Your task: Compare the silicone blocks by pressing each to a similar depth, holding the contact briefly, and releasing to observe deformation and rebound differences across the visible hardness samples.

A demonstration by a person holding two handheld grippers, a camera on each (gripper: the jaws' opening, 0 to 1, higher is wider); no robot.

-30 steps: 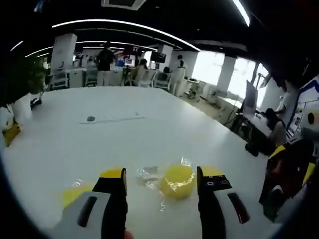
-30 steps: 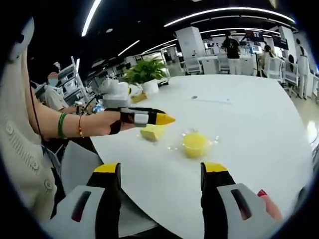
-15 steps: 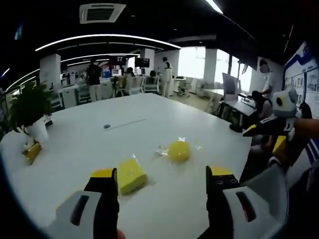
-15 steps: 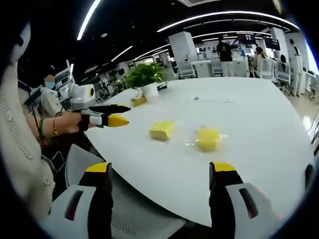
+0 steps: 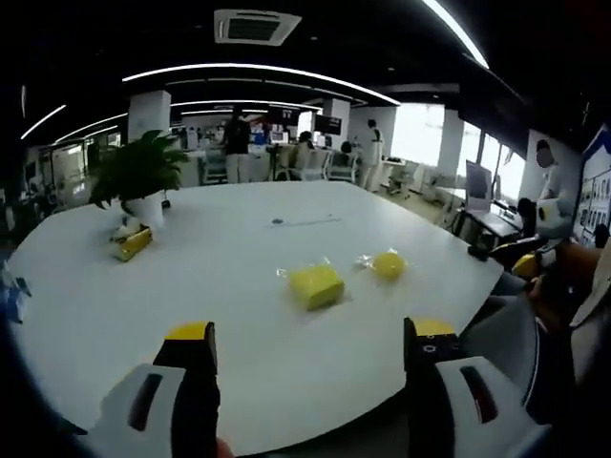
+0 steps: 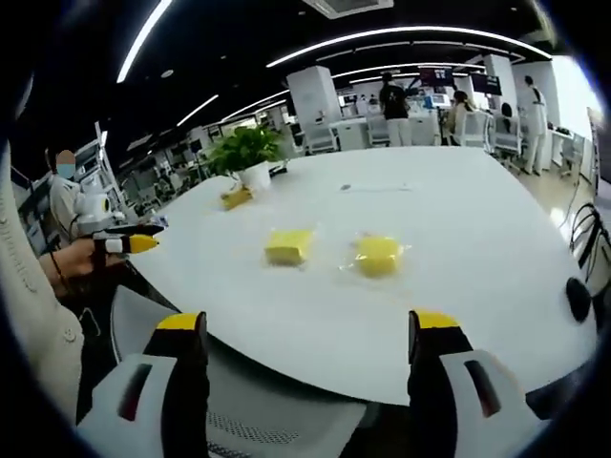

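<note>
Left gripper view now takes in far more of the white table (image 5: 191,277) than a second ago: the left gripper (image 5: 310,348), jaws wide and empty, has been drawn back past the near edge, well apart from the square yellow block (image 5: 316,285) and the round yellow block (image 5: 388,264), both in clear wrap near the table's middle. Right gripper view shows the right gripper (image 6: 310,334) likewise spread, empty and withdrawn. A potted plant (image 5: 141,176) is seen near the far left edge, nothing standing between grippers and blocks.
</note>
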